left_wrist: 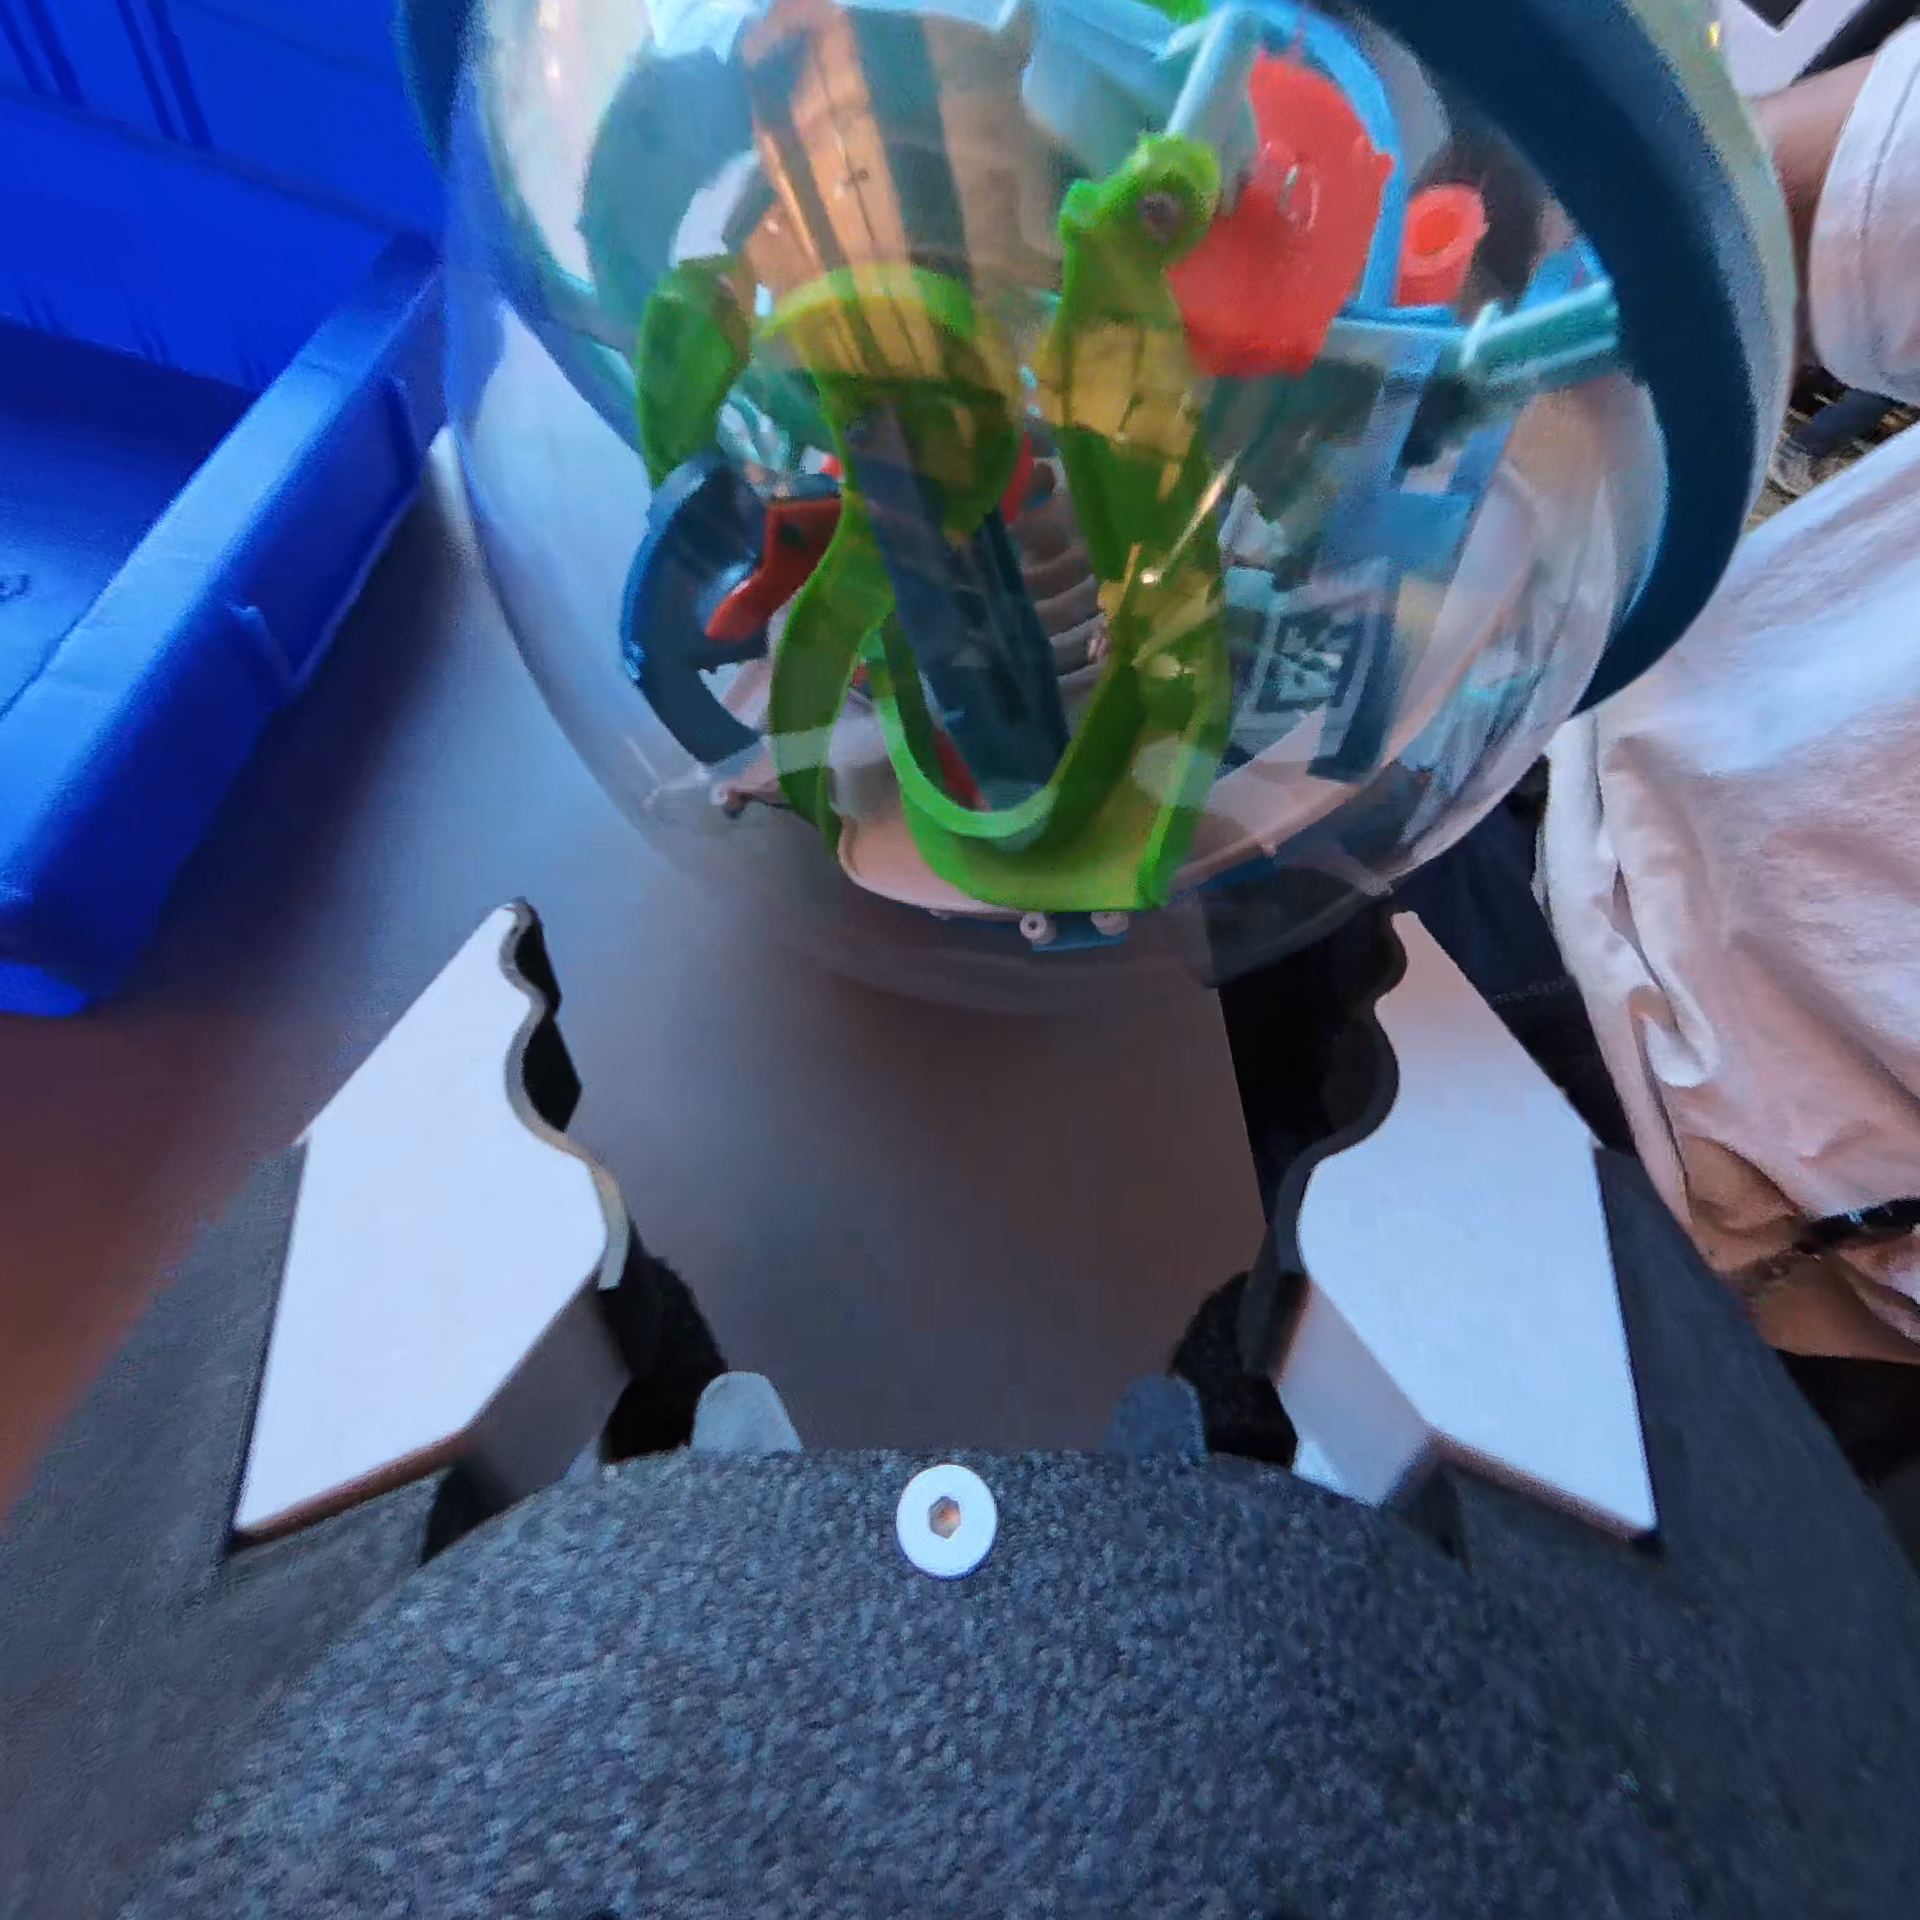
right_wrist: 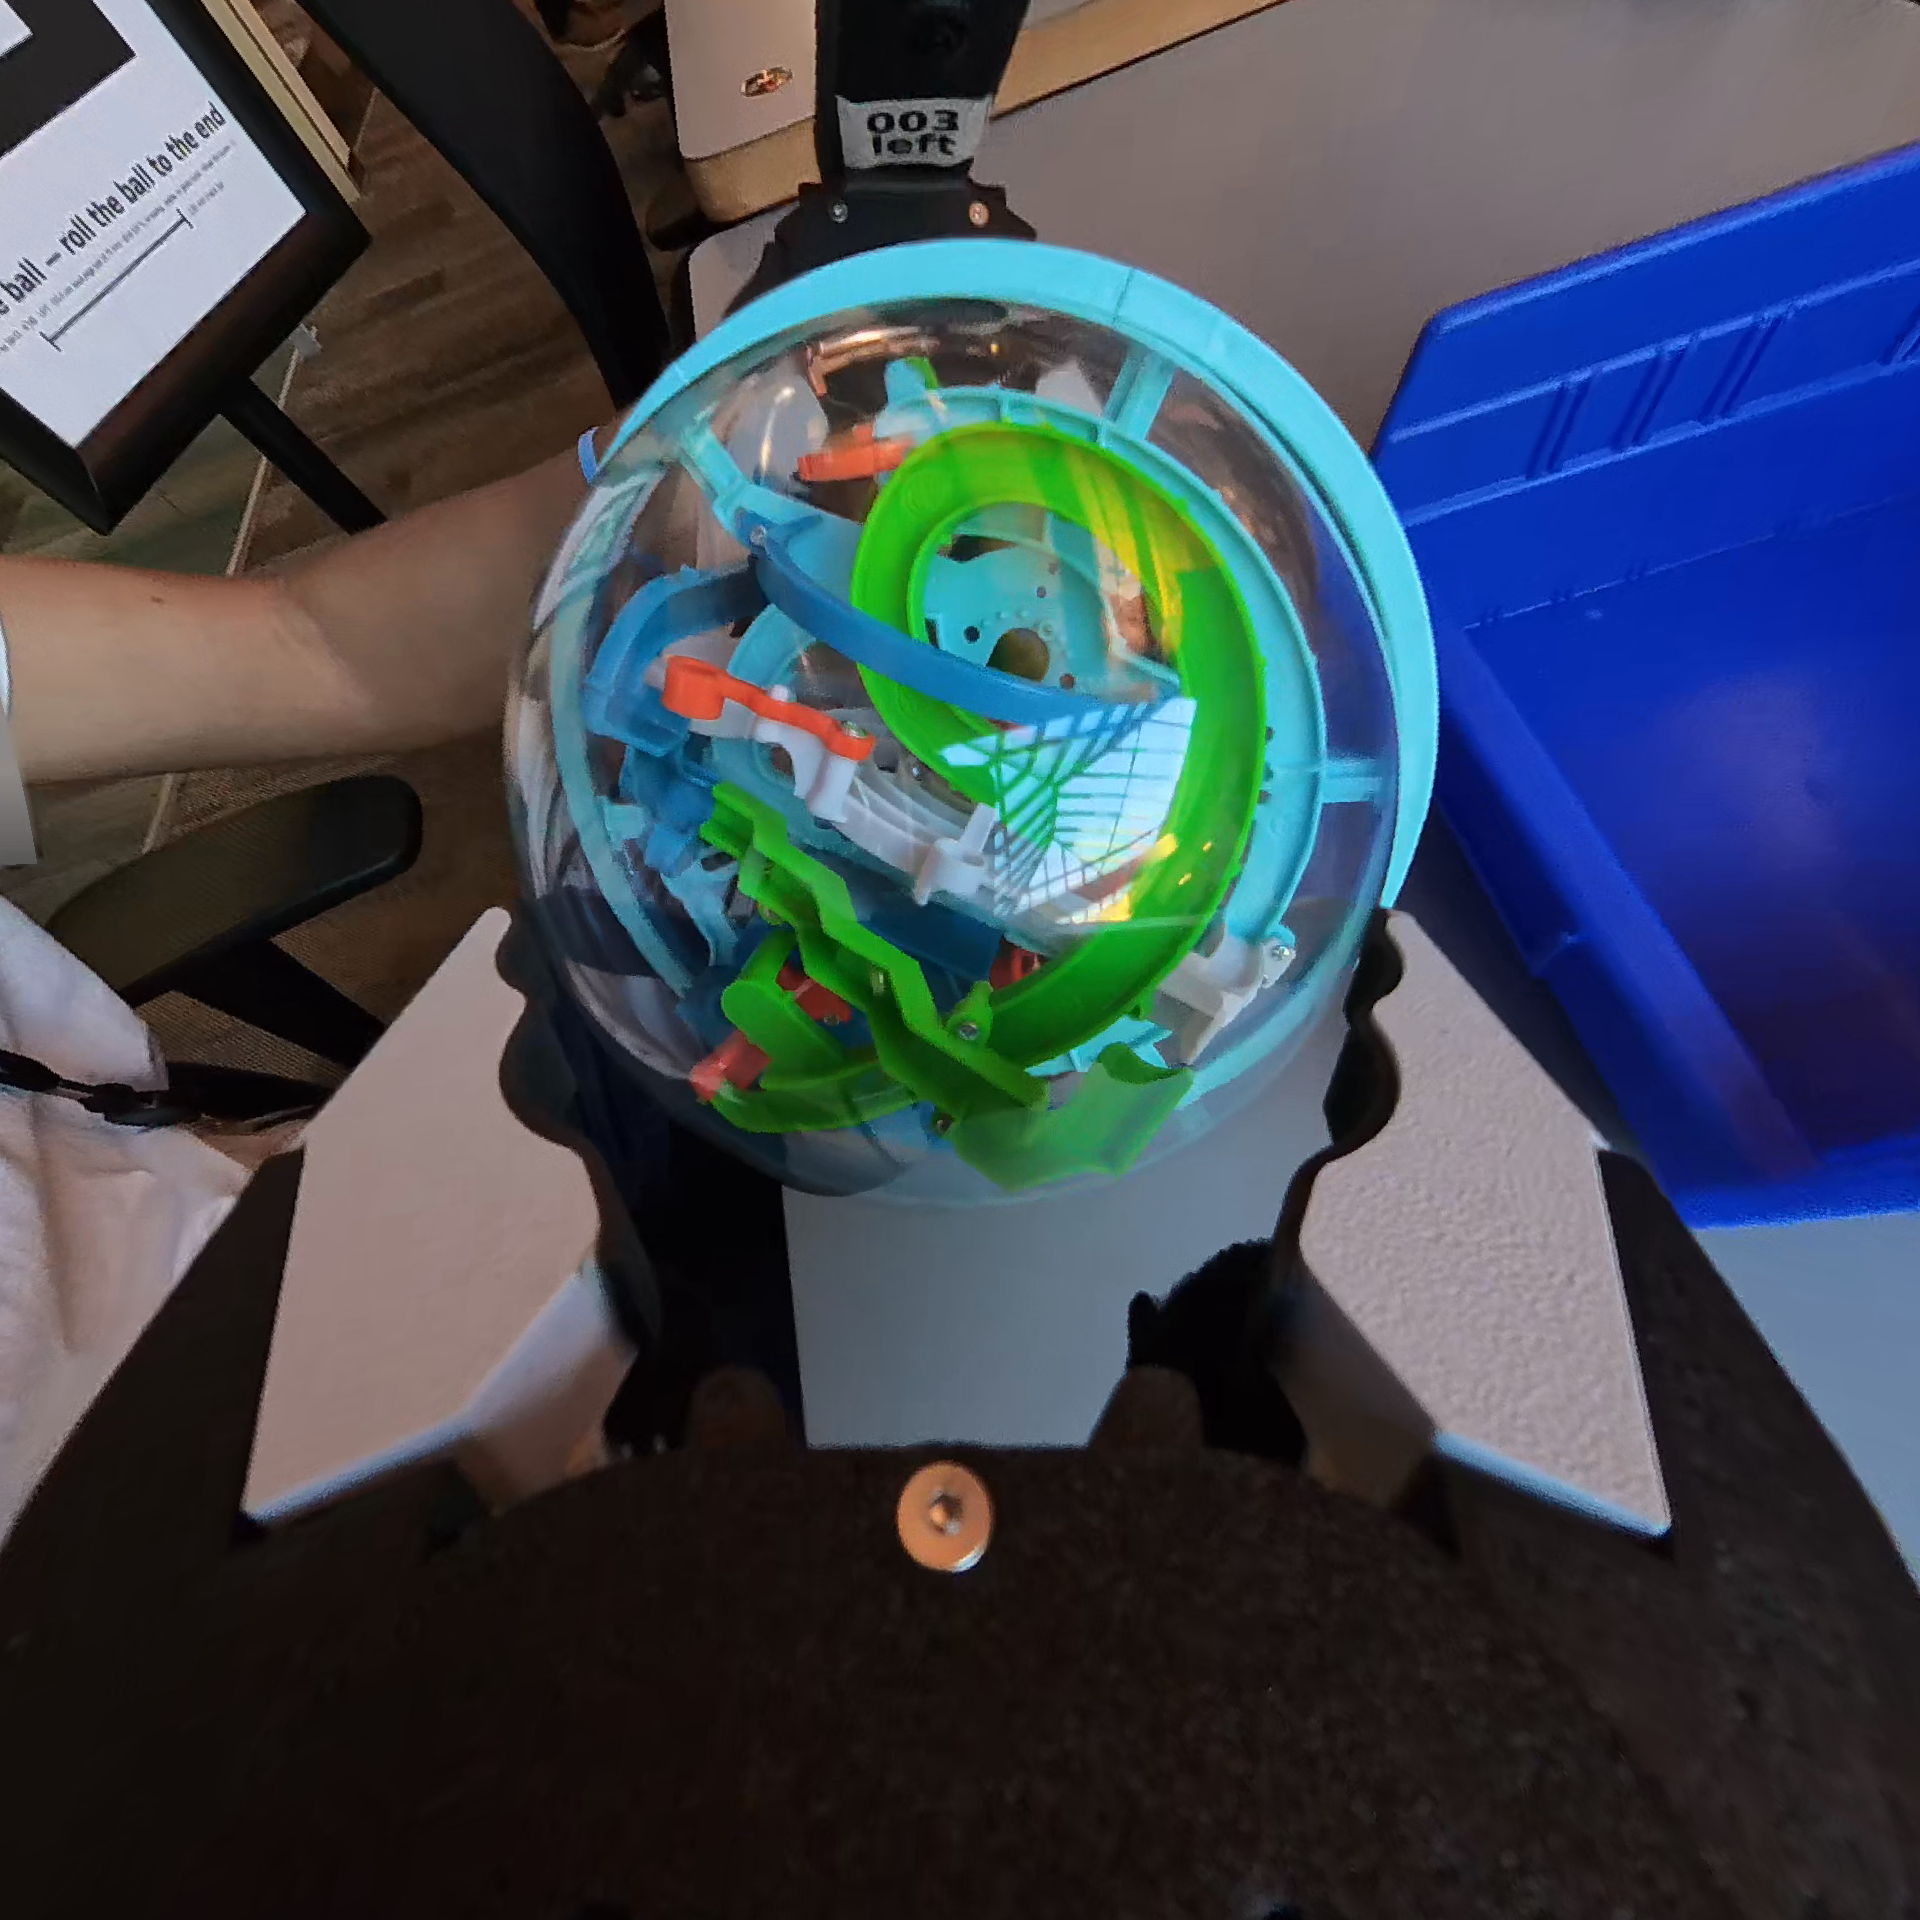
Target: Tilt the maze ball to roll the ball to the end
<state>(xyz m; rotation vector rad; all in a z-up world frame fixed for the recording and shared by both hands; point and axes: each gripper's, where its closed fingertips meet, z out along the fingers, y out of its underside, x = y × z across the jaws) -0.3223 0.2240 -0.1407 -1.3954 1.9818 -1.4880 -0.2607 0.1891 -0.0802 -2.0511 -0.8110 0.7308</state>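
Note:
The maze ball (right_wrist: 966,727) is a clear sphere with a light blue ring and green, blue, orange and white tracks inside. My right gripper (right_wrist: 945,966) is shut on it, with both fingertips against its lower sides, and holds it above the table (right_wrist: 935,1330). My left gripper (left_wrist: 956,925) is open wide. The maze ball (left_wrist: 1039,468) fills the view just beyond its fingertips, mostly outside the gap. The left gripper also shows in the right wrist view (right_wrist: 904,177), behind the sphere. I cannot make out the small rolling ball.
A blue plastic bin (right_wrist: 1683,675) stands on the table beside the sphere; it also shows in the left wrist view (left_wrist: 156,623). A person's forearm (right_wrist: 260,655) and white clothing (left_wrist: 1714,935) are close by. A screen (right_wrist: 125,208) and a chair (right_wrist: 260,862) stand past the table edge.

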